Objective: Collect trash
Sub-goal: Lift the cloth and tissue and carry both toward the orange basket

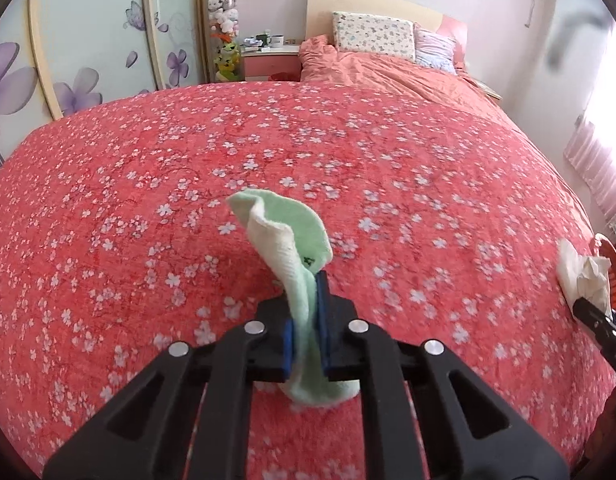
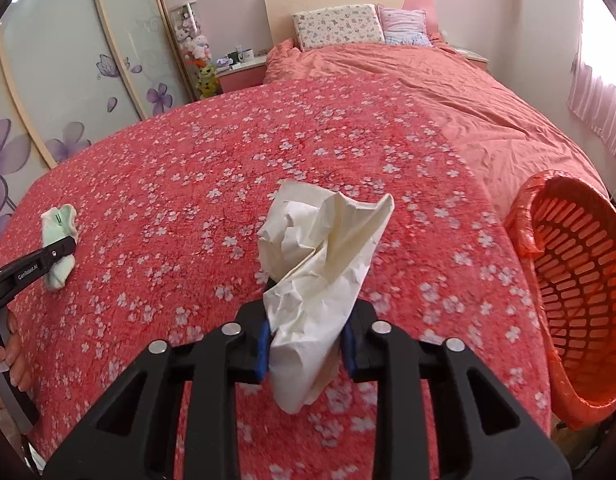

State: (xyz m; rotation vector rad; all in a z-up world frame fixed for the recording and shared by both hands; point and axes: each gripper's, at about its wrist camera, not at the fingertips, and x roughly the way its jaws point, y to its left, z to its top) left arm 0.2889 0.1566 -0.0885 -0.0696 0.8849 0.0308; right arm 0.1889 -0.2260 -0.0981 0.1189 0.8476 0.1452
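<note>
My left gripper (image 1: 306, 340) is shut on a light green and white sock (image 1: 286, 236) and holds it above the red flowered bedspread (image 1: 188, 200). My right gripper (image 2: 306, 344) is shut on a crumpled cream paper (image 2: 323, 244), also above the bed. An orange plastic basket (image 2: 579, 280) lined with an orange bag stands at the right edge of the bed, just right of the right gripper. In the right wrist view the left gripper (image 2: 64, 246) with the sock (image 2: 60, 220) is at far left. In the left wrist view the paper (image 1: 579, 272) shows at far right.
The bed (image 2: 487, 112) carries a pink duvet and two pillows (image 2: 335, 26) at the headboard. A pink nightstand (image 1: 272, 62) with cups and a tube of plush toys (image 1: 224, 24) stand at the back left. Wardrobe doors (image 1: 88, 40) run along the left.
</note>
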